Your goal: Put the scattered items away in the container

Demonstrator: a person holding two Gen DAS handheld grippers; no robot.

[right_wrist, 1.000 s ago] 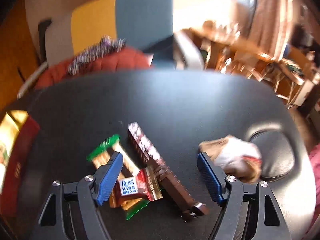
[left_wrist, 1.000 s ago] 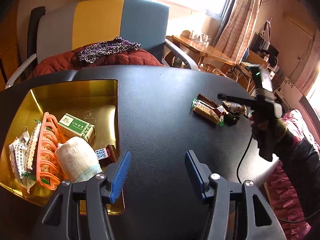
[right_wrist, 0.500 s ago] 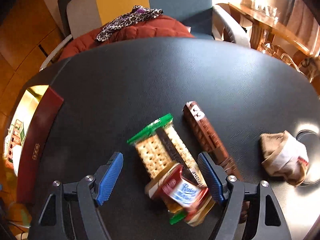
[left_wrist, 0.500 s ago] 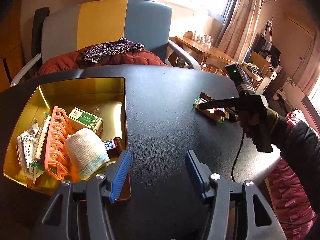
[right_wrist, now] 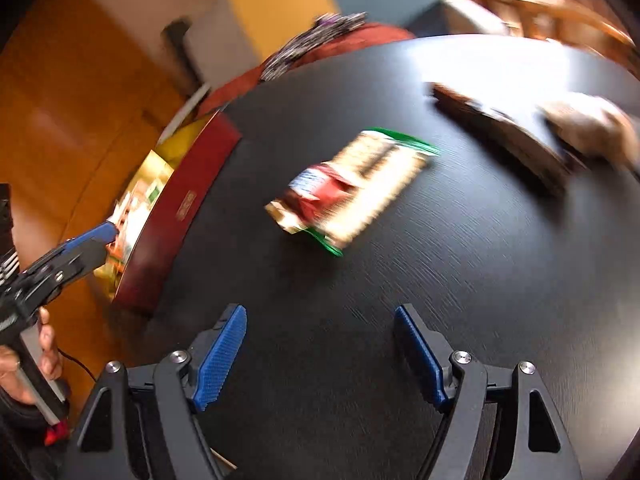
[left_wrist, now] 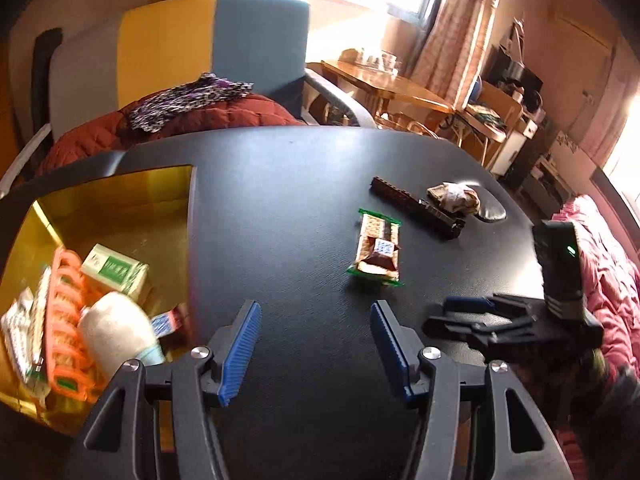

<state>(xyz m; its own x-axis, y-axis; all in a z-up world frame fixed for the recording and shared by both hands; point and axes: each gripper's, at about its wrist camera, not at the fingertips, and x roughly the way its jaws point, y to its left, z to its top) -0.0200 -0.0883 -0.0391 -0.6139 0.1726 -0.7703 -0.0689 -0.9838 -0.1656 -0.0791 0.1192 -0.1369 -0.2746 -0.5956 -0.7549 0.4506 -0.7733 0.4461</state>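
Both grippers are hovering over the black desk (left_wrist: 288, 208) with jaws spread, nothing between them. The cracker pack (left_wrist: 378, 246), a red wrapper (left_wrist: 380, 258) lying on it, is sitting ahead of the right gripper (right_wrist: 320, 354) and ahead-right of the left gripper (left_wrist: 316, 350). The tin (left_wrist: 120, 200) is lying left, partly cut off. The right view is blurring.

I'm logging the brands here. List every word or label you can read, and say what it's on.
No text reads clearly.
Green box in the gold tin: print blurred.
Small red packet on the cracker pack: label blurred.
Gold emblem on the tin's red outer wall: too small.
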